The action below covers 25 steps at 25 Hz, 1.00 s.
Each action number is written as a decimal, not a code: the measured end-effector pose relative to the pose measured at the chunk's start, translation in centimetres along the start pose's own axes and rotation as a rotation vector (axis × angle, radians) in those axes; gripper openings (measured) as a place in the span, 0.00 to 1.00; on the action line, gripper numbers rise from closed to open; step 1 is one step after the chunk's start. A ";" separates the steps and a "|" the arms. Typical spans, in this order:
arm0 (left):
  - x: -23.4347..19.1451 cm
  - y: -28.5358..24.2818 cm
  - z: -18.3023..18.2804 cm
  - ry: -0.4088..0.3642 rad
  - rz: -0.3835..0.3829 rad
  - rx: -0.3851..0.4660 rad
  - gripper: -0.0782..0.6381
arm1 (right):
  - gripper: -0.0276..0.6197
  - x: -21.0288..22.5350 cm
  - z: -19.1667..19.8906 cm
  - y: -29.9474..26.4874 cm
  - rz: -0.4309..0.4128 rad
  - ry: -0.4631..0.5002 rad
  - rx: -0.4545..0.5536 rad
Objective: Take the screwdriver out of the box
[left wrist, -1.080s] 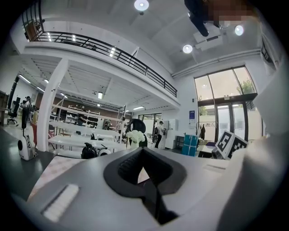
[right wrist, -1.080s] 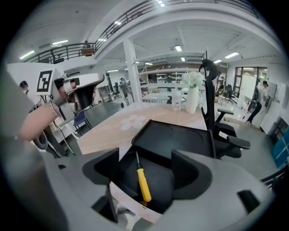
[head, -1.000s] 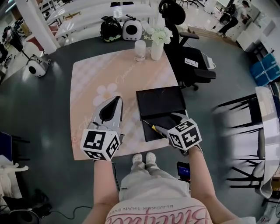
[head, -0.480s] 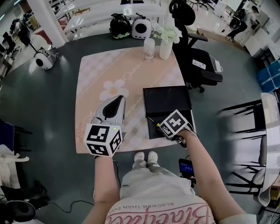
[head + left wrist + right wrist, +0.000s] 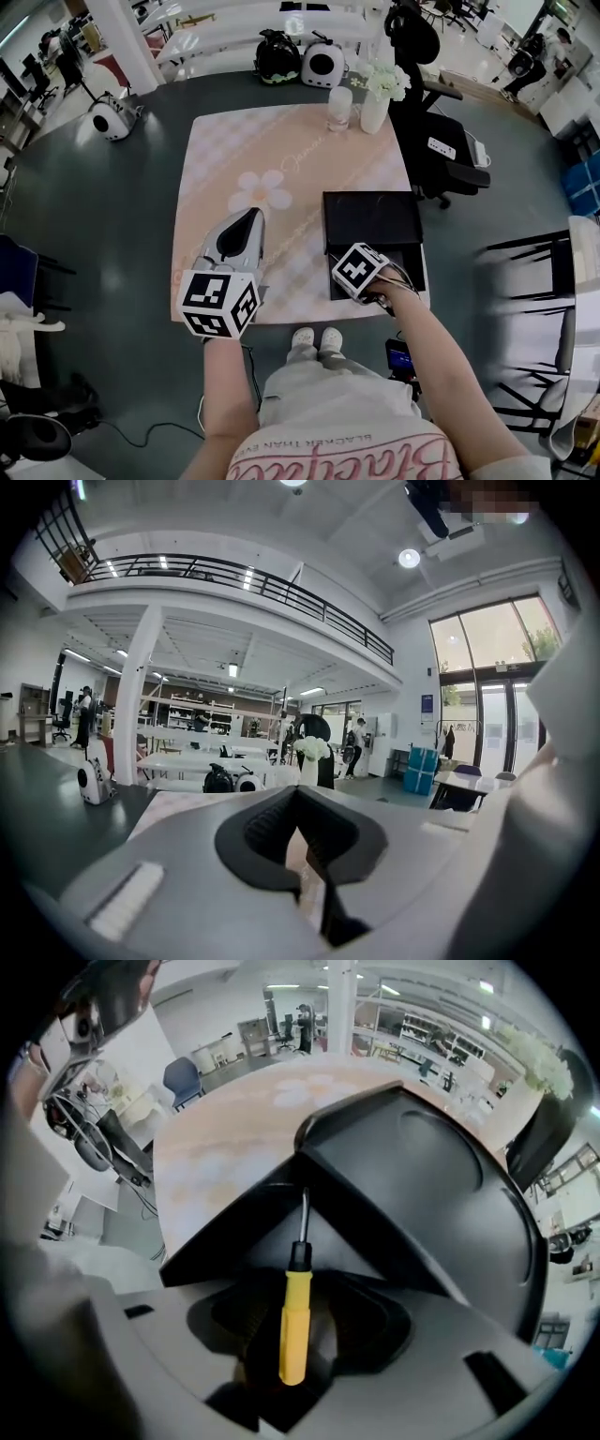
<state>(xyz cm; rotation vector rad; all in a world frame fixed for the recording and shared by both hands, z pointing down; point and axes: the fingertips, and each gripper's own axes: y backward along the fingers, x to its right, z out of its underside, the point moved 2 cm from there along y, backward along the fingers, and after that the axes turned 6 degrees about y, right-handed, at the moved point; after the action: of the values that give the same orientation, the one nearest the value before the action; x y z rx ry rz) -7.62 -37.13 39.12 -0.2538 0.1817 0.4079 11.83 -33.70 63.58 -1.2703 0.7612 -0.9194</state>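
A black box [image 5: 370,220] lies open on the right half of the pale pink table [image 5: 281,159], lid tipped back. My right gripper [image 5: 361,279] points straight down into the box's near tray, its marker cube hiding the tips in the head view. In the right gripper view the yellow-handled screwdriver [image 5: 293,1321] lies on the black tray between the jaws of the right gripper [image 5: 298,1288], shaft pointing away. The jaws are closing, and a gap shows on each side of the handle. My left gripper [image 5: 246,217] hovers over the table left of the box; the left gripper [image 5: 300,841] is shut and holds nothing.
A white vase of flowers [image 5: 375,112] and a white jar [image 5: 339,108] stand at the table's far edge. A black office chair [image 5: 441,150] is beside the table on the right. Bags [image 5: 277,56] sit on the floor beyond.
My right gripper has dropped down into the box and turned from slanted to pointing straight down over the screwdriver. The left gripper has shifted slightly.
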 end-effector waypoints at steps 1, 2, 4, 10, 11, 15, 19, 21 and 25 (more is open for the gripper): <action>-0.2 0.1 -0.1 0.002 -0.006 0.003 0.12 | 0.36 0.1 -0.2 0.0 0.006 0.005 0.003; -0.5 0.3 -0.2 0.005 -0.011 0.007 0.12 | 0.36 0.2 -0.3 0.0 0.009 0.002 0.007; -0.7 0.4 -0.4 0.012 -0.018 0.013 0.12 | 0.29 0.4 -0.3 0.2 0.015 -0.031 0.020; 0.0 0.1 -0.6 0.003 -0.009 0.021 0.12 | 0.17 0.6 -0.1 0.6 0.004 -0.109 0.051; 0.2 0.1 -0.7 -0.001 -0.006 0.021 0.12 | 0.17 0.6 0.1 0.7 0.010 -0.081 0.038; 0.8 0.5 -1.1 -0.014 0.001 0.030 0.12 | 0.17 0.1 1.2 1.0 0.013 0.025 0.025; 1.3 0.4 -1.2 -0.016 0.008 0.040 0.12 | 0.17 0.0 1.7 2.2 0.034 0.069 0.046; 1.8 0.3 -1.4 -0.024 0.019 0.042 0.12 | 0.17 0.1 1.7 3.0 0.050 0.069 0.060; 3.2 0.2 -2.2 -0.047 0.044 0.054 0.12 | 0.17 0.1 0.3 5.2 0.070 0.135 0.150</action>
<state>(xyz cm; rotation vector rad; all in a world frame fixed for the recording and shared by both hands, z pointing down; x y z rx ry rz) -5.06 -36.37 36.22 -0.1876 0.1519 0.4516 12.91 -33.42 58.46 -1.0520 0.8220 -0.9935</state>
